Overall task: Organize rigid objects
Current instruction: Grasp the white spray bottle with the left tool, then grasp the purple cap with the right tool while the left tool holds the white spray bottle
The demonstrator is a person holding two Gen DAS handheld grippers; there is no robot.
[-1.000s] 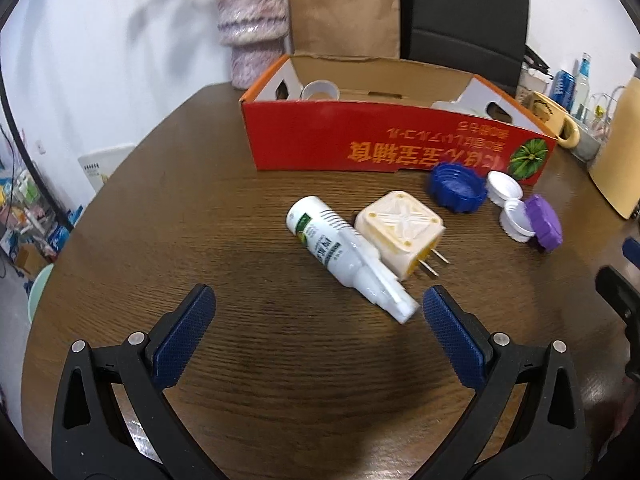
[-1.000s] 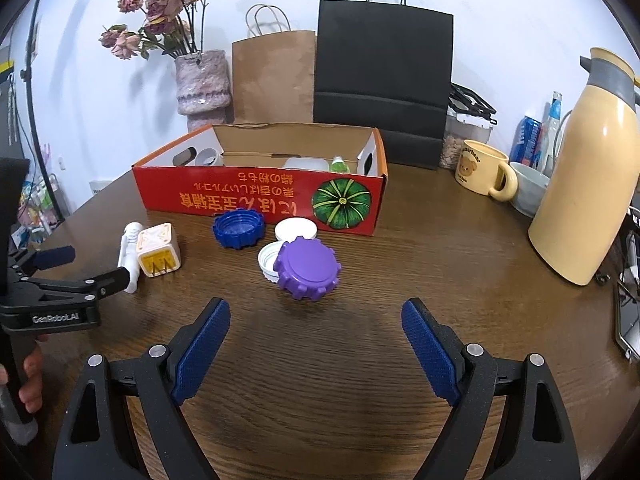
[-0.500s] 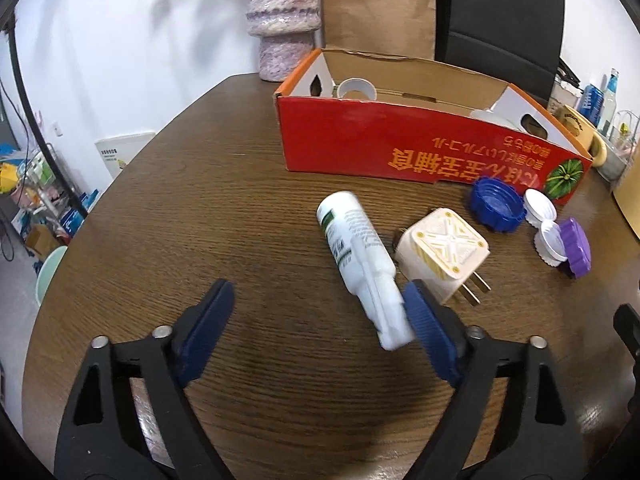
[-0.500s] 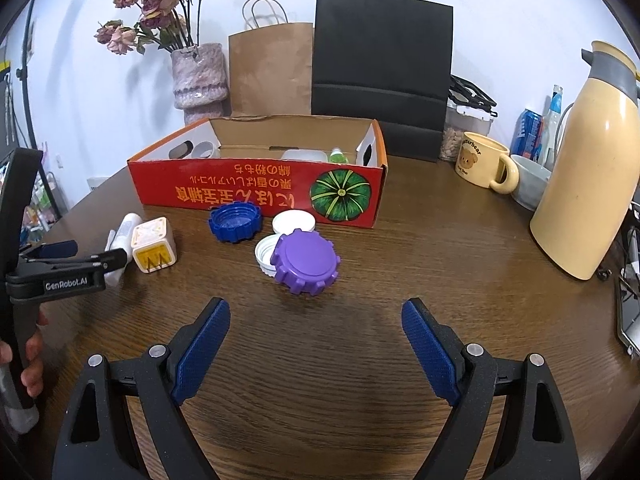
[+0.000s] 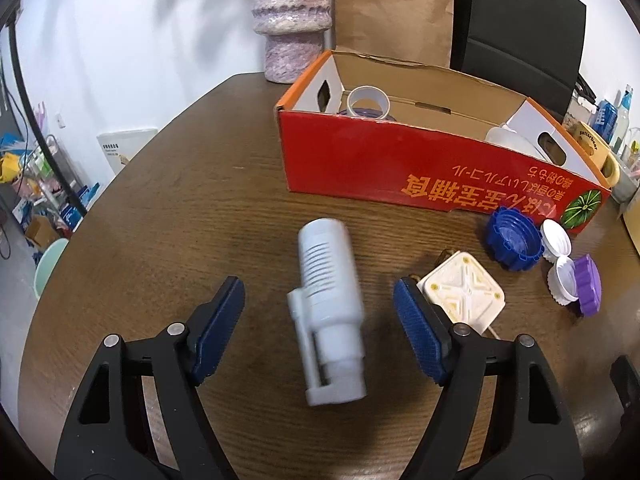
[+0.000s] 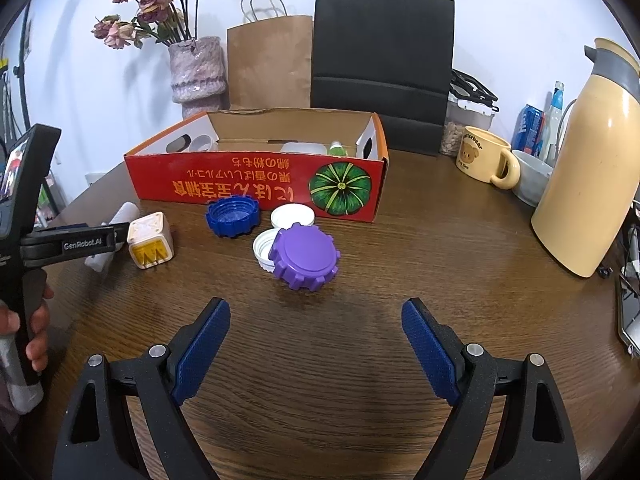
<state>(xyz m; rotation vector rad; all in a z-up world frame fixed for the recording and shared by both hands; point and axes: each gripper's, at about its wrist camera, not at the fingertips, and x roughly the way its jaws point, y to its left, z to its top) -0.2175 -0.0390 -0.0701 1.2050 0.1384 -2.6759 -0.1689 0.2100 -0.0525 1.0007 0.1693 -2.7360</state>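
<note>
Your left gripper (image 5: pixel 320 332) straddles a small white plastic spray bottle (image 5: pixel 326 308) lying on its side on the round brown wooden table (image 5: pixel 180 200), cap end toward you, base toward the red cardboard box (image 5: pixel 400 168). The jaws are closing with the bottle between them, but a gap shows on each side, so neither blue pad (image 5: pixel 222 328) presses on it yet. The bottle looks blurred in this view; its label is not readable.

Just beside your right-hand pad sits a cream square plug adapter (image 5: pixel 460 294); judge it close enough to be nudged as the jaws close.

The bottle is likely light, stiff and smooth, and, being round, it may roll or squirt out of a glancing pinch. Take it across the ribbed mid-body, square to its axis, not at the stepped neck.

Your right gripper (image 6: pixel 316 354) hangs over bare table with jaws spread wide and nothing between them. Ahead of it lie a purple toothed screw cap (image 6: pixel 306 258), leaning on a white ribbed cap (image 6: pixel 264 248), and a blue toothed screw cap (image 6: pixel 233 216), all outside the box.
</note>
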